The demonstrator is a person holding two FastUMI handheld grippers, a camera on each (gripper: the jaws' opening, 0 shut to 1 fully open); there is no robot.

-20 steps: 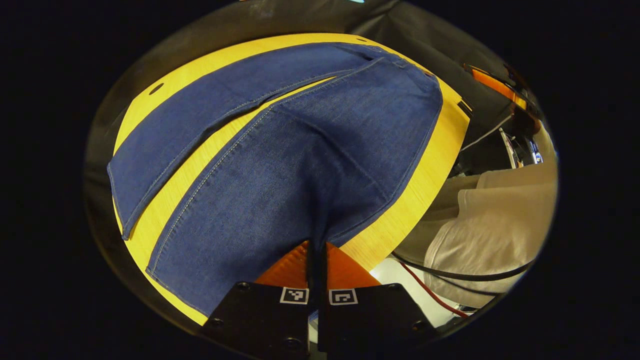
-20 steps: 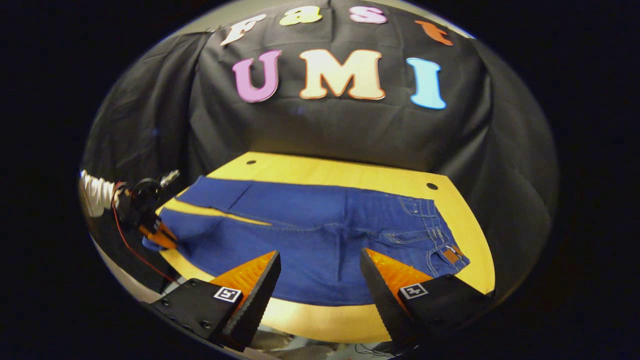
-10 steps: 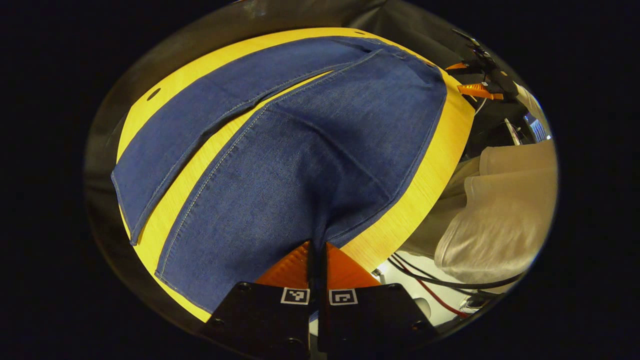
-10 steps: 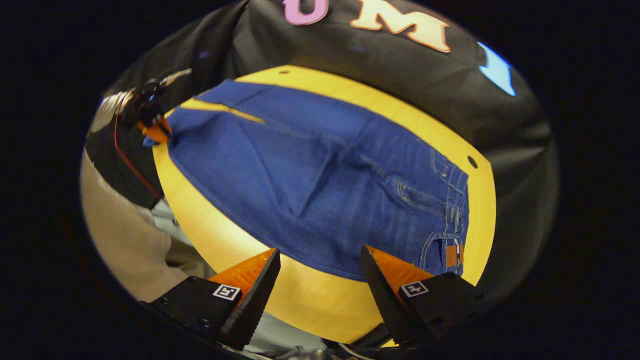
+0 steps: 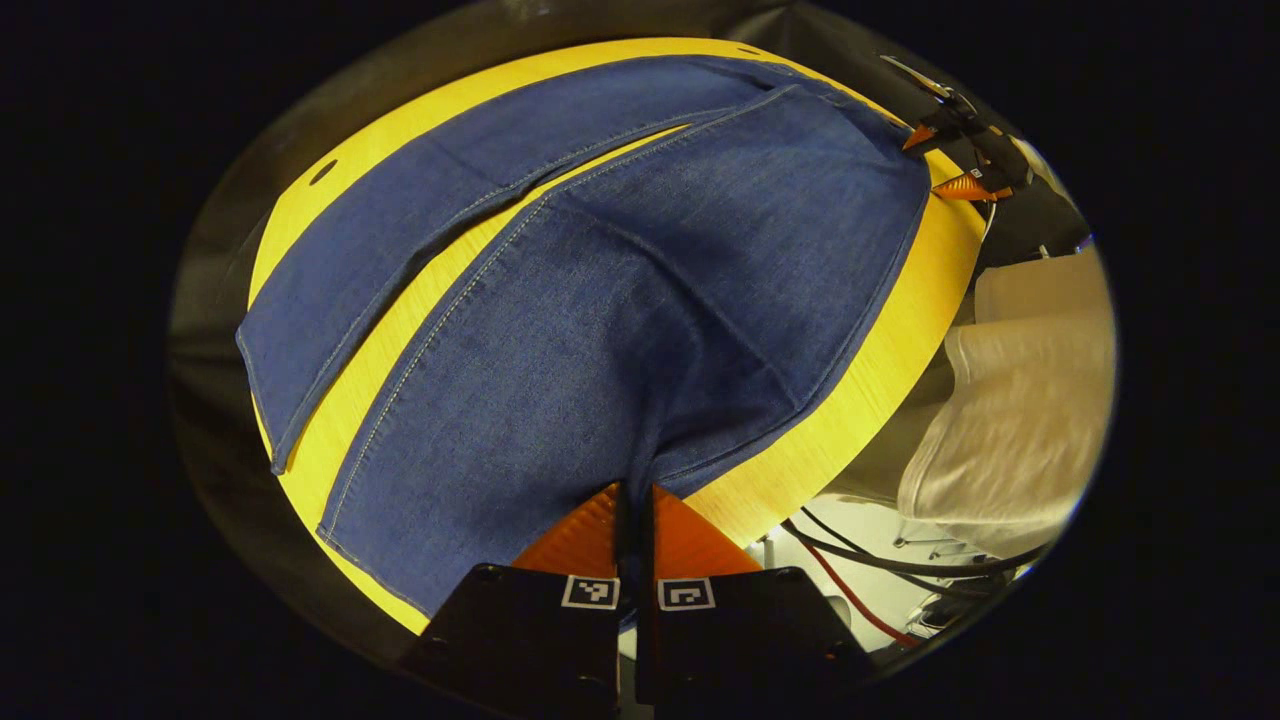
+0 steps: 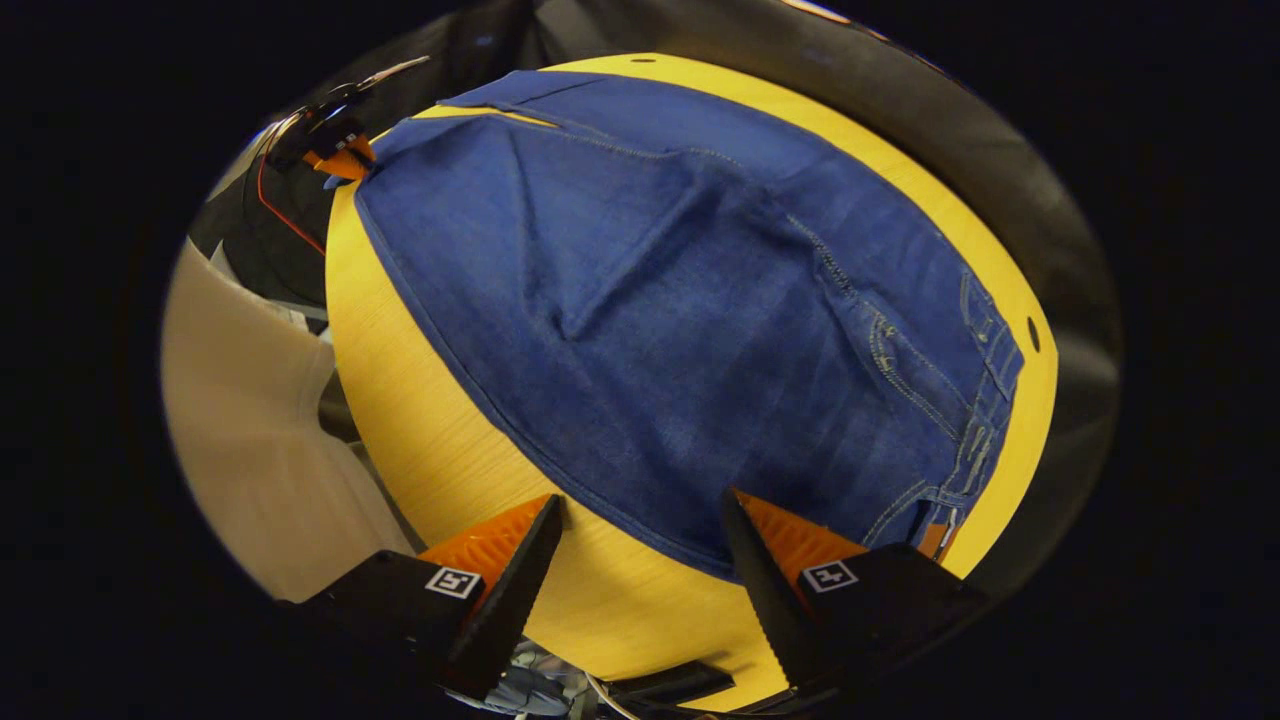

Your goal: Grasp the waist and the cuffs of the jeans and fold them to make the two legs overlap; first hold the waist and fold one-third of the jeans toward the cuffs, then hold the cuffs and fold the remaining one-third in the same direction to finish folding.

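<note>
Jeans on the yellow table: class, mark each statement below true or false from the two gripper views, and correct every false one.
1. The left gripper is shut on the jeans at a cuff. True.
2. The right gripper has its jaws closed on the waist. False: its jaws stand wide apart, near the waist end of the jeans but not gripping it.
3. The two legs already lie one on top of the other. False: they lie side by side, with a strip of the table between them.
4. The jeans lie spread out on the table, not yet folded in thirds. True.
5. The waist lies at the opposite end from the left gripper. True.
</note>
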